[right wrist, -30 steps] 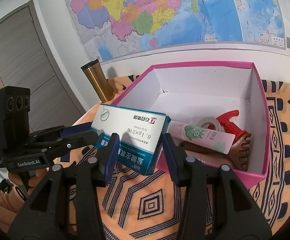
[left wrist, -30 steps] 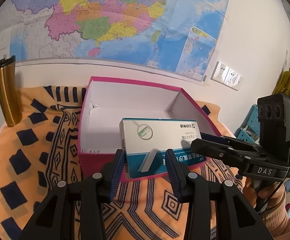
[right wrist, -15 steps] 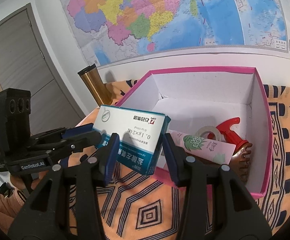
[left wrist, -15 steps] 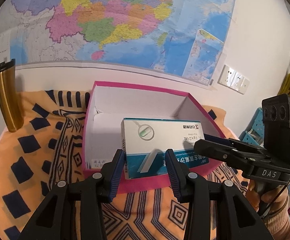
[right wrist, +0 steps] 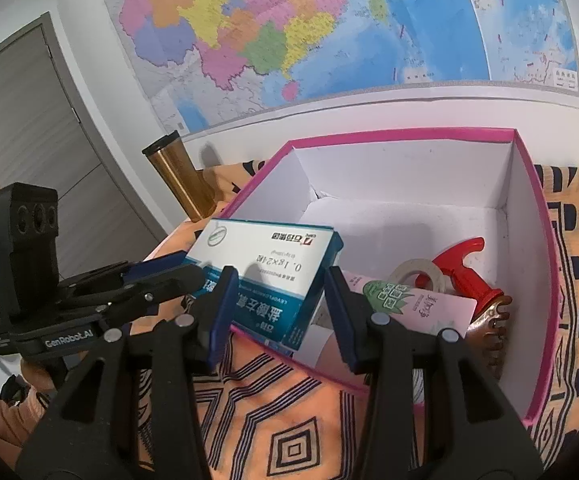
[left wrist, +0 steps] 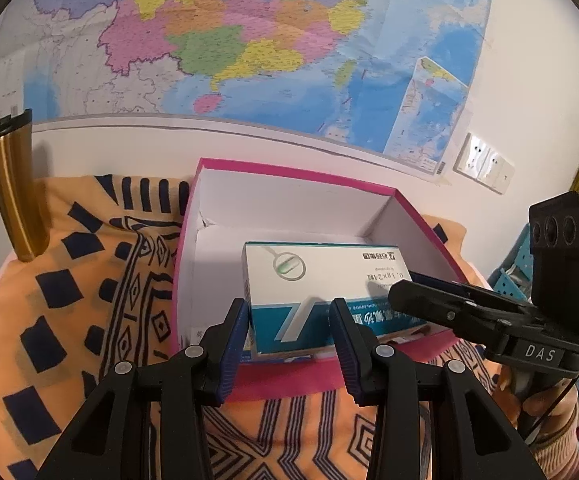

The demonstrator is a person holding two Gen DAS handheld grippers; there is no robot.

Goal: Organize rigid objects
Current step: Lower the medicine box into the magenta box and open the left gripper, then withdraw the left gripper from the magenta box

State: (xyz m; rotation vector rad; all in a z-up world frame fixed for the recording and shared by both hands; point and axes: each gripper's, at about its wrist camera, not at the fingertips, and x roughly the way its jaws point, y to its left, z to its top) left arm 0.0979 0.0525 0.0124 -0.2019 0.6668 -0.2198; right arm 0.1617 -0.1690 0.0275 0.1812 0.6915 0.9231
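**The medicine box has come over the pink box**

A second ago the white and teal cardboard medicine box (left wrist: 321, 288) hung over the near pink rim. Now it sits further in, with the white inside of the open pink cardboard box (right wrist: 521, 240) behind most of it. Both hands carried it there together.

The medicine box is up in the air, not resting on anything. Its long side runs across, from one hand to the other. The left gripper (left wrist: 289, 336) is clamped on its left end, with a blue pad on each side. The right gripper (right wrist: 277, 312) is clamped on its right end in the same way. Neither hand is nearer; each has one end.

The thing that matters next is what lies under it. The empty part of the pink box floor is at the left and back. At the right side lie a pale pink tube with a green leaf print (right wrist: 409, 304), a ring of white tape (right wrist: 413, 276), a red plastic handle (right wrist: 465, 268) and a brown claw hair clip (right wrist: 493, 320). I think the box should go down flat into the empty part, away from those.

Outside the pink box is the orange cloth with dark blue shapes (left wrist: 69, 300). A tall gold metal cup with a black lid (left wrist: 13, 184) stands on it by the wall.
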